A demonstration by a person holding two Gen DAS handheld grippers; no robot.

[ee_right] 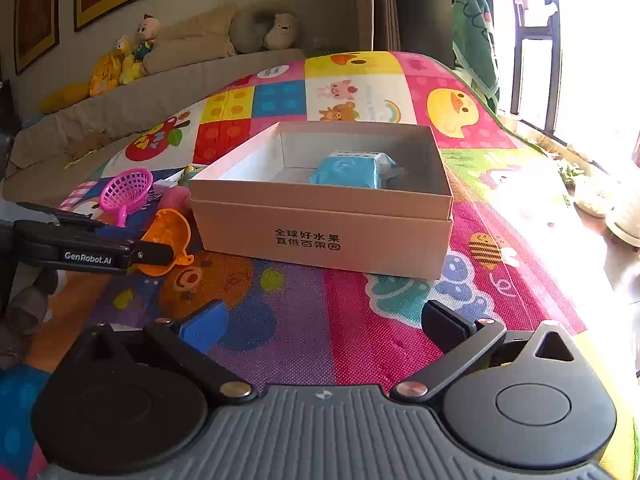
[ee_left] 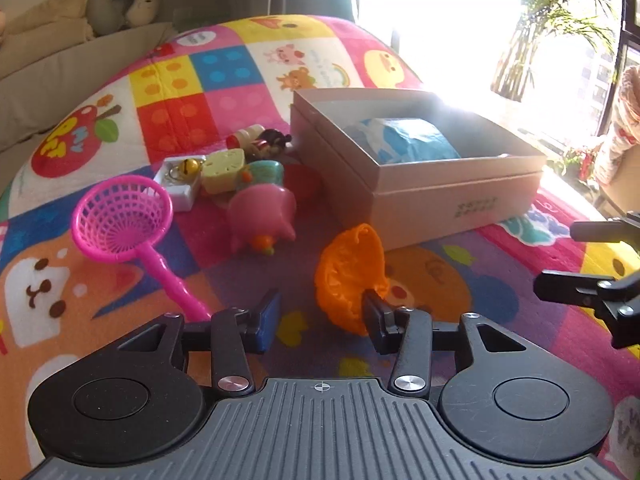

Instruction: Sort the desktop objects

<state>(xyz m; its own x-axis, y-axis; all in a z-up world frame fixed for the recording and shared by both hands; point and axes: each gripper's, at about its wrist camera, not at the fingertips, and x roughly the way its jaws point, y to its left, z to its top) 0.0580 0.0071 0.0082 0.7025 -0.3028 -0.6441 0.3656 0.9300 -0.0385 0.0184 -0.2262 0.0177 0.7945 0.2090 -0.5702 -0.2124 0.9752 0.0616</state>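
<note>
An orange funnel point(ee_left: 348, 276) lies tilted on the colourful play mat point(ee_left: 180, 112), just in front of the box. My left gripper point(ee_left: 322, 316) has its jaws drawn in, with a strip of mat showing between them. Its black finger point(ee_left: 376, 316) rests against the funnel's near rim, while the blue pad point(ee_left: 270, 320) stands clear of it. In the right wrist view that black finger point(ee_right: 156, 254) crosses in front of the funnel point(ee_right: 168, 228). My right gripper point(ee_right: 324, 322) stands wide open over bare mat, nothing between its fingers. A blue packet point(ee_right: 348, 170) lies inside the open cardboard box point(ee_right: 320, 236).
Left of the funnel lie a pink strainer point(ee_left: 120, 220), a pink pig toy point(ee_left: 260, 212), a cheese wedge point(ee_left: 222, 166), a white case with a bell point(ee_left: 180, 176) and several smaller toys. A sofa with plush toys point(ee_right: 132, 56) runs behind the mat. Bright windows are at the right.
</note>
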